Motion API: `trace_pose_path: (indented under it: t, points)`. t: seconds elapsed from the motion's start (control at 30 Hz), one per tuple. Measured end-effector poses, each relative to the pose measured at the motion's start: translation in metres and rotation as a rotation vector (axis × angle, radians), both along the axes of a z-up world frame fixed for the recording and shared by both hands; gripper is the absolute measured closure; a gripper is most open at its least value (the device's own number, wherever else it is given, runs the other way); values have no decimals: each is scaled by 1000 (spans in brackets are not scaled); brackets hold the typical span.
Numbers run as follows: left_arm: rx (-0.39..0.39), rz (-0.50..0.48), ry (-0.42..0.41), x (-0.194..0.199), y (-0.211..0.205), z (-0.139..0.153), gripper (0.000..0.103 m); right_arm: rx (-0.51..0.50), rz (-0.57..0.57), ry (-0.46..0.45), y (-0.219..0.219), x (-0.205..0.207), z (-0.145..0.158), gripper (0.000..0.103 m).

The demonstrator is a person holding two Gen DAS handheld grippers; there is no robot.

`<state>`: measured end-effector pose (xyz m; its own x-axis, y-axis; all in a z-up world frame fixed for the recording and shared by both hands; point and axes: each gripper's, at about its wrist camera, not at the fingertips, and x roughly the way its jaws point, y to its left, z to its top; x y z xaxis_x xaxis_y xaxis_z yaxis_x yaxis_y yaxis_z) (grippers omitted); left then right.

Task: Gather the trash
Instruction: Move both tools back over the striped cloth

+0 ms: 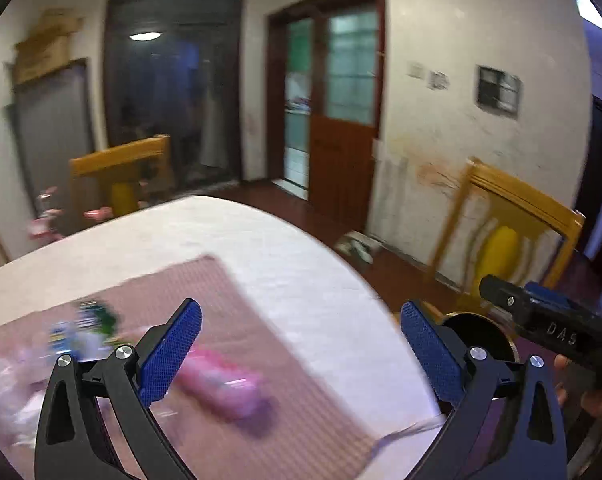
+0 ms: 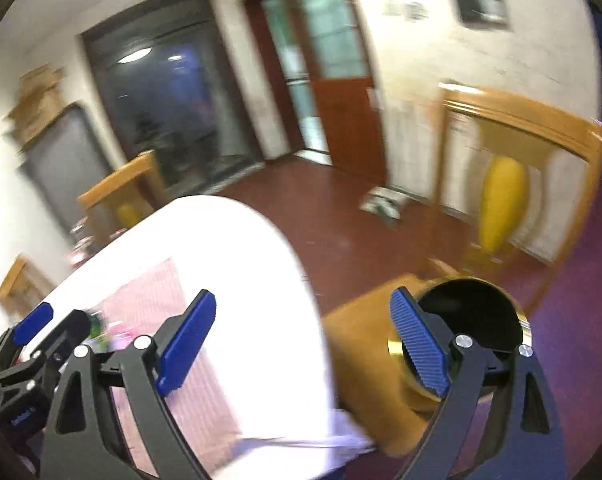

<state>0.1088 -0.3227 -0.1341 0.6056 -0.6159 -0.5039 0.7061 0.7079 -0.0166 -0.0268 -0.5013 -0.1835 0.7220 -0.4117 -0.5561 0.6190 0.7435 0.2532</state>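
My left gripper (image 1: pixel 301 354) is open and empty above a white table (image 1: pixel 229 232) with a pink mat (image 1: pixel 237 320). On the mat lie a blurred pink wrapper (image 1: pixel 225 388), a green and blue packet (image 1: pixel 87 328) and clear plastic trash (image 1: pixel 1 384) at the left. A round black bin with a gold rim (image 2: pixel 473 320) stands right of the table on a chair seat; it also shows in the left wrist view (image 1: pixel 477 340). My right gripper (image 2: pixel 303 344) is open and empty, its right finger in front of the bin. The right gripper shows in the left wrist view (image 1: pixel 549 320), the left one in the right wrist view (image 2: pixel 33 352).
Two yellow wooden chairs stand by the table, one behind it (image 1: pixel 121 168) and one at the right (image 1: pixel 509 224). A red-brown door (image 1: pixel 341 120) and a dark glass door (image 1: pixel 173 92) are in the far wall. A box (image 2: pixel 383 202) lies on the red floor.
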Motion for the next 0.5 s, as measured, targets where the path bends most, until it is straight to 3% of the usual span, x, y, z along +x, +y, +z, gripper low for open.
trace_pose_path:
  t: [0.2,0.4,0.5]
  points:
    - [-36,249,-41,22,120,26,6,-38,247,-56,76,49,32,14]
    - [33,523,-94,43,236,32,6,-51,458,-82,144,94,52,14]
    - [27,604,-78,54,282,31,6,-56,543,-70,178,112,53,14]
